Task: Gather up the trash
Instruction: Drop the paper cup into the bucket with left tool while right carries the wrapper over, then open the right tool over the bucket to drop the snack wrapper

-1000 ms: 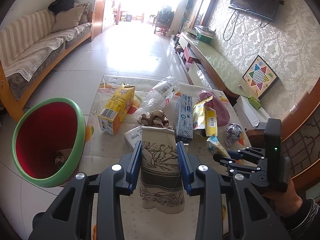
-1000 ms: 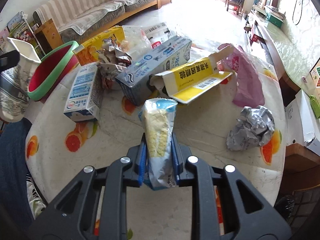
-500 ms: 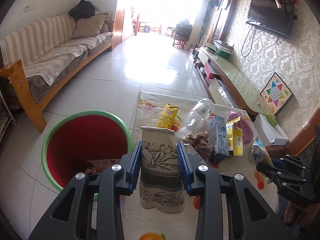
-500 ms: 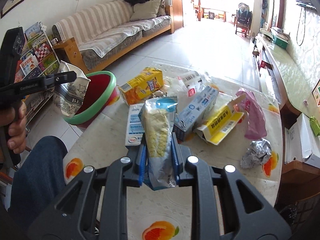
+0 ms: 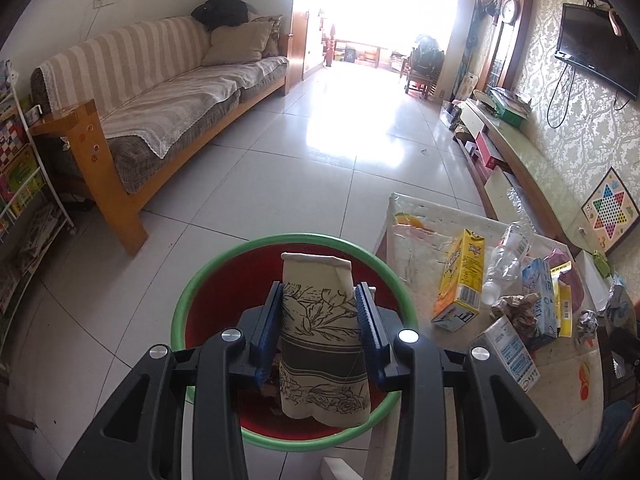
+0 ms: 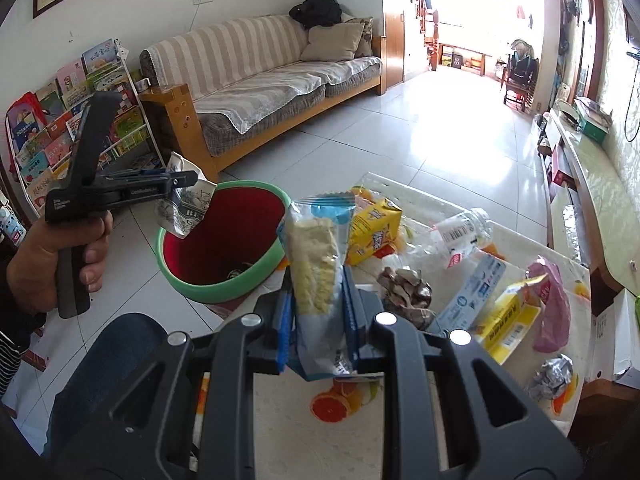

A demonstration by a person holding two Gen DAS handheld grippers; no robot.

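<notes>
Now crumpled paper cup [image 5: 320, 332] over round bin [image 5: 208, 280]

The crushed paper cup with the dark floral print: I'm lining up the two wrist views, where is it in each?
Left wrist: crushed paper cup, lower centre, between the left gripper's opening jaws.
Right wrist: cup, left of centre.
Shared landmark: green-rimmed red bin.

paper cup [image 5: 322, 336]: crushed, floral print, above bin | bin [image 5: 188, 300]: green rim, red inside, floor
</notes>
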